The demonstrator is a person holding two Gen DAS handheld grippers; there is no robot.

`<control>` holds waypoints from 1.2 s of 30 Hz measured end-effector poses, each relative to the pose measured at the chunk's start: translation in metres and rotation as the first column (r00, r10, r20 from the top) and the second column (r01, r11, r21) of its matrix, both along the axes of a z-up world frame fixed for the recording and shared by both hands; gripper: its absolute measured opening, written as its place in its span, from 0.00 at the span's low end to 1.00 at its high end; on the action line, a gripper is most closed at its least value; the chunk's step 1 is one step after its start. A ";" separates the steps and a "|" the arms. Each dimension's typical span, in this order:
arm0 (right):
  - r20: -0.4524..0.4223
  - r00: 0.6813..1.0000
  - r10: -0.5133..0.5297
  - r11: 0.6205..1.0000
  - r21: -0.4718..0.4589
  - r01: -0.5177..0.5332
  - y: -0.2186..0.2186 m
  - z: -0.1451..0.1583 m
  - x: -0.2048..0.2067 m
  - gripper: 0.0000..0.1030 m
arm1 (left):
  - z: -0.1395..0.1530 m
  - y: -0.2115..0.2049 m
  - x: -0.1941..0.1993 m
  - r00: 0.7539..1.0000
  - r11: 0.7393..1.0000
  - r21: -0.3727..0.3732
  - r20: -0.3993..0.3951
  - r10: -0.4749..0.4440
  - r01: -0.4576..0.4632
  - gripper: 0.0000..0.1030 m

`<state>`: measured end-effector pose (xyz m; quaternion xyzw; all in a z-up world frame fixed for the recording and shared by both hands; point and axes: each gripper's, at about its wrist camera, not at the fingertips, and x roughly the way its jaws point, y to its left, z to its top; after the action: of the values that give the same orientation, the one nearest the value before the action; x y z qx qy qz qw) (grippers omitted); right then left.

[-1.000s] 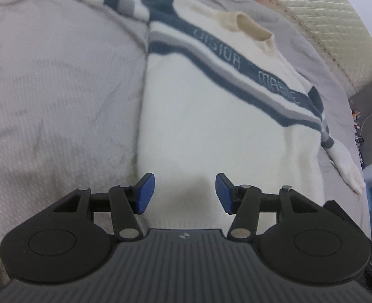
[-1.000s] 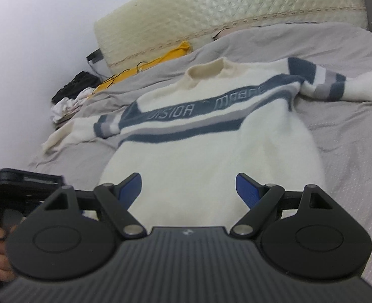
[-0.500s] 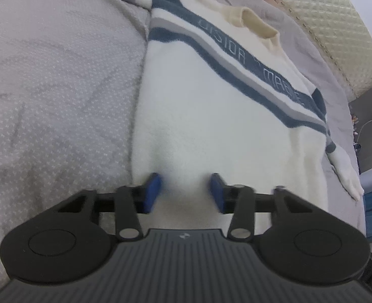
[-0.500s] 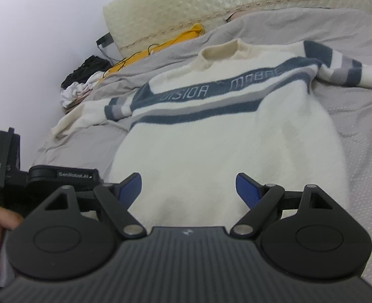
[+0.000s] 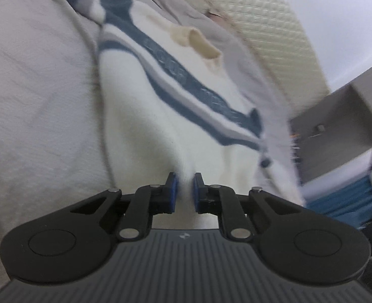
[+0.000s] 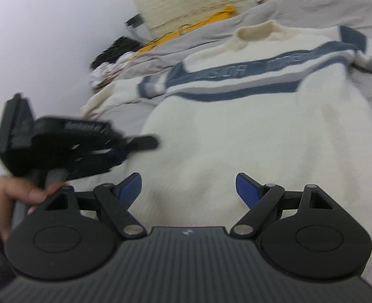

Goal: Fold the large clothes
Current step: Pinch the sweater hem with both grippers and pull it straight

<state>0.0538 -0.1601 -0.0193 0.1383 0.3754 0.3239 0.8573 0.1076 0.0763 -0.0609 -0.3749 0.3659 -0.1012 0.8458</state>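
Observation:
A cream sweater [image 5: 160, 106] with blue and grey chest stripes lies face up on the bed, collar at the far end. In the left wrist view my left gripper [image 5: 185, 189] is at the bottom hem. Its jaws are closing, and the blue pads pinch a raised ridge of white knit between them. The right wrist view shows the sweater [image 6: 261, 131] spread ahead. My right gripper [image 6: 188, 186] hangs open over the hem's right part with nothing pinched. At the left of that view the left gripper [image 6: 125, 149], held by a hand [image 6: 11, 197], is blurred.
A grey quilted bed cover [image 5: 34, 88] lies under the sweater. A cream padded headboard [image 6: 211, 0] runs along the far end, with a yellow item [image 6: 211, 17] and a pile of dark and white clothes [image 6: 110, 53] near it. Grey furniture [image 5: 337, 126] and a blue box [image 5: 342, 202] stand beside the bed.
The left gripper's jaws have come together from wide apart onto the hem, bunching the knit, and the gripper has tilted up. The right gripper stayed open and shifted slightly.

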 end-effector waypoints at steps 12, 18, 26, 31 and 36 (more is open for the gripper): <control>0.029 0.997 0.071 0.993 -0.096 -0.068 0.022 -0.005 0.003 0.80 | -0.012 -0.004 0.037 0.995 0.990 -0.106 0.017 -0.094 0.095 0.16; 0.016 1.000 0.001 0.986 -0.166 0.002 0.022 -0.012 0.017 0.46 | -0.017 0.000 0.038 0.995 0.986 -0.134 0.012 -0.098 0.099 0.28; -0.107 0.982 -0.154 0.987 -0.069 0.147 -0.014 -0.022 0.038 0.37 | -0.026 0.009 0.022 1.000 0.984 -0.177 -0.030 -0.006 0.000 0.50; -0.254 0.939 -0.233 0.968 0.028 0.248 -0.038 -0.038 0.051 0.37 | -0.053 0.006 0.020 0.980 0.976 -0.216 -0.197 -0.005 -0.038 0.50; -0.299 0.920 -0.252 0.958 0.055 0.281 -0.044 -0.043 0.051 0.38 | -0.064 -0.010 0.031 0.971 0.976 -0.218 -0.229 -0.069 0.018 0.50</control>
<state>0.1043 -0.2046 -0.0627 0.2752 0.4582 0.1981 0.8216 0.1388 0.0665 -0.1253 -0.4652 0.4584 -0.1135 0.7488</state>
